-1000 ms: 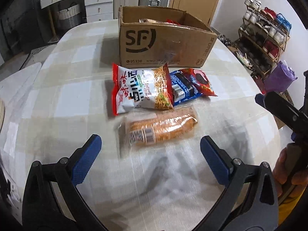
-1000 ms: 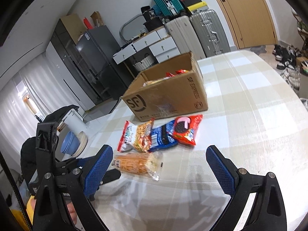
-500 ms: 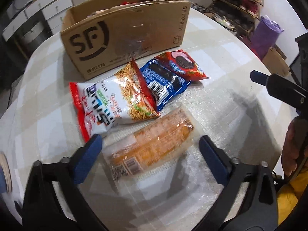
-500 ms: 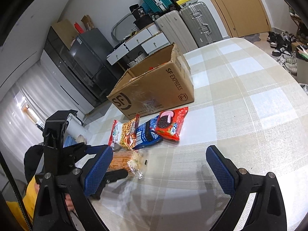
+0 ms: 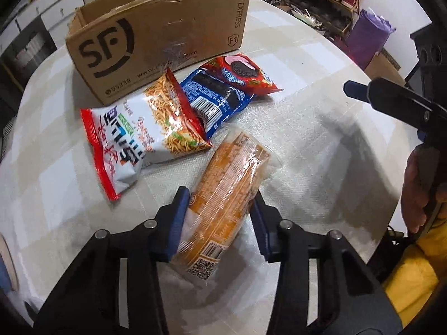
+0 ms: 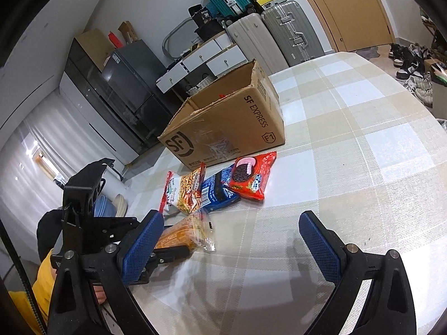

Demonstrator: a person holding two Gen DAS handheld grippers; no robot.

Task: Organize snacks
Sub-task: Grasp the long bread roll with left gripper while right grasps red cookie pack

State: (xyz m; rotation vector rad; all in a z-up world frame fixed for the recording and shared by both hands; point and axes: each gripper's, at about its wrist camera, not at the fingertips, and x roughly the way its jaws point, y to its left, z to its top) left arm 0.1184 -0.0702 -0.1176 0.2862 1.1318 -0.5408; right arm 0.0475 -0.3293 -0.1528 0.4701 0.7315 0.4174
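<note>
A clear packet of orange biscuits (image 5: 232, 178) lies on the checked tablecloth, nearest me. My left gripper (image 5: 218, 209) points steeply down over it; its jaws are closing and both blue pads touch the packet's sides near its barcode end. Behind it lie a white-and-red noodle snack bag (image 5: 134, 136), a blue cookie pack (image 5: 215, 100) and a red cookie pack (image 5: 240, 72). An open SF cardboard box (image 5: 156, 42) stands behind them. My right gripper (image 6: 229, 245) hovers open above bare cloth, right of the orange packet (image 6: 181, 231), holding nothing.
The round table (image 6: 349, 167) drops off close to the left gripper's side. Suitcases (image 6: 279, 36) and white drawers (image 6: 206, 58) stand past the box. A shoe rack (image 5: 332, 2) and a purple bag (image 5: 368, 36) sit on the floor at the right.
The left gripper dropped toward the orange packet, rolled so the packet runs lengthwise between its fingers, and its jaws went from wide open to touching the packet. The right gripper barely moved.
</note>
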